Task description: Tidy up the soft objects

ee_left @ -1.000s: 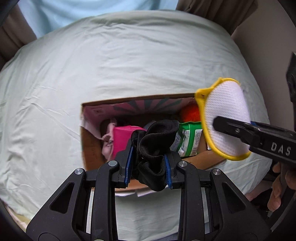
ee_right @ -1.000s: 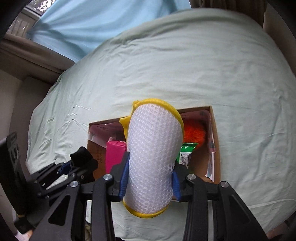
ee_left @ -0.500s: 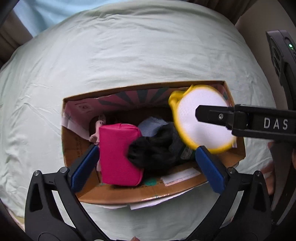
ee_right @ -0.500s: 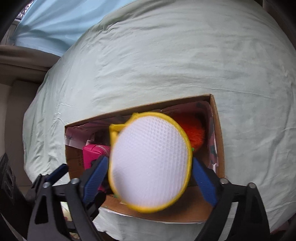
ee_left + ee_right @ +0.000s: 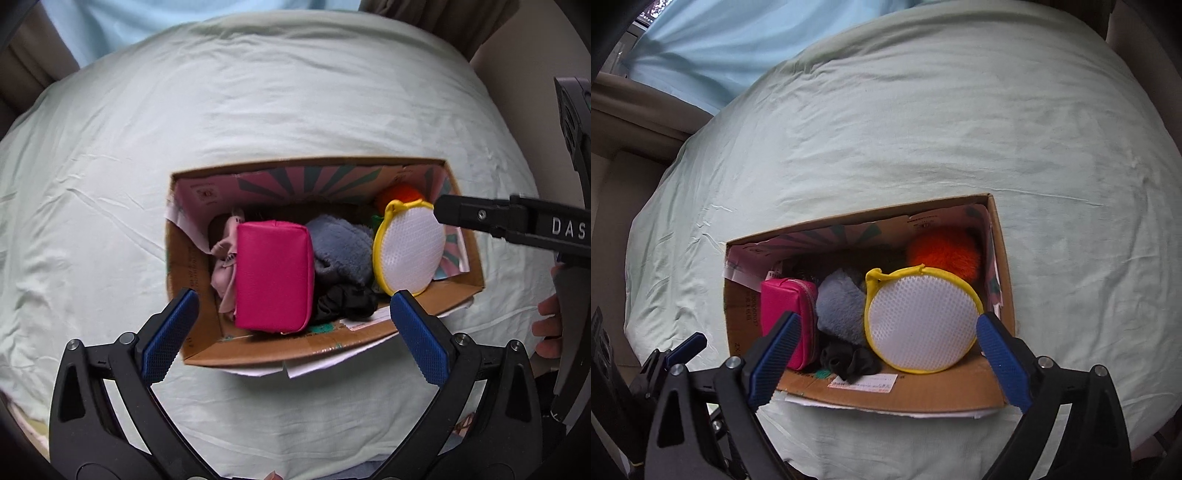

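Observation:
An open cardboard box (image 5: 369, 339) sits on the bed and holds soft things. My left gripper (image 5: 293, 295) hangs open above its near wall with nothing between the fingers. Below it lie a pink pouch (image 5: 273, 273), a grey fluffy cloth (image 5: 343, 247) and a black sock (image 5: 347, 302). In the right wrist view my right gripper (image 5: 888, 316) is over the box (image 5: 923, 395), its jaws opening. The white mesh pad with a yellow rim (image 5: 923, 325) lies loose in the box under the gap, untouched by the pads. An orange fuzzy ball (image 5: 942, 254) fills the far right corner.
The box rests on a pale green bedsheet (image 5: 258, 110) that spreads wide on all sides. A pale pink cloth (image 5: 225, 266) lies at the box's left end. A hand (image 5: 548, 325) shows at the right edge. A light blue curtain (image 5: 720, 44) hangs beyond the bed.
Both grippers have opened. The black sock dropped from the left one into the box, and the mesh pad fell from the right one to rest against the box's right end.

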